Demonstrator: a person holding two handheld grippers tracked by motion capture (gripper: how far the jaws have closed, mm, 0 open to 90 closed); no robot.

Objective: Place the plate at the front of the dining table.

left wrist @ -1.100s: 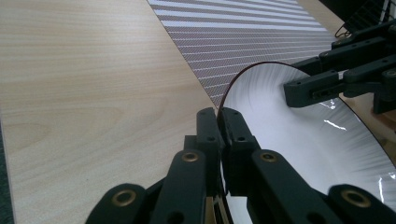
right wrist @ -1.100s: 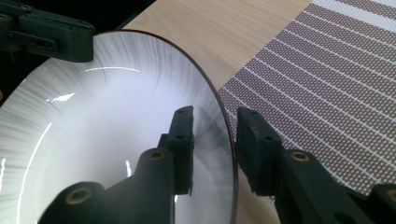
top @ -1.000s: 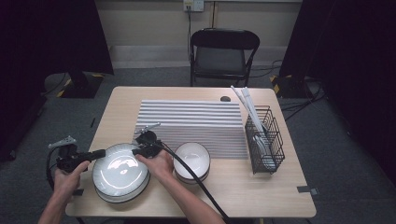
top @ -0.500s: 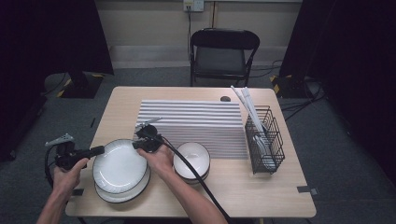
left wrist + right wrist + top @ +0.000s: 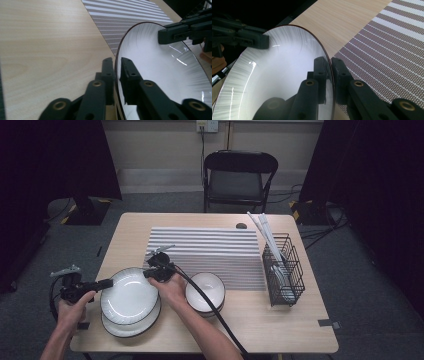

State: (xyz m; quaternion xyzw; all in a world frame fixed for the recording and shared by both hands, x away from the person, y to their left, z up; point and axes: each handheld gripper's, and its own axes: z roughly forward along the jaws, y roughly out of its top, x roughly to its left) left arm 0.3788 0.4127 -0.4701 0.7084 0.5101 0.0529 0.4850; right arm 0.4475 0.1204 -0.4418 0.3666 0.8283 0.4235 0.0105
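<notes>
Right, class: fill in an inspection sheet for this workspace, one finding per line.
Surface: wooden table with a striped mat.
Job's things: top plate raised off a lower plate.
Clutter: stacked bowls; wire basket holding white utensils.
Grippers: left gripper and right gripper each clamp opposite rims of the top plate; left jaws have just been opening slightly.
Cables: one trails from the right gripper across the table.
Surroundings: folding chair, dark curtains.
</notes>
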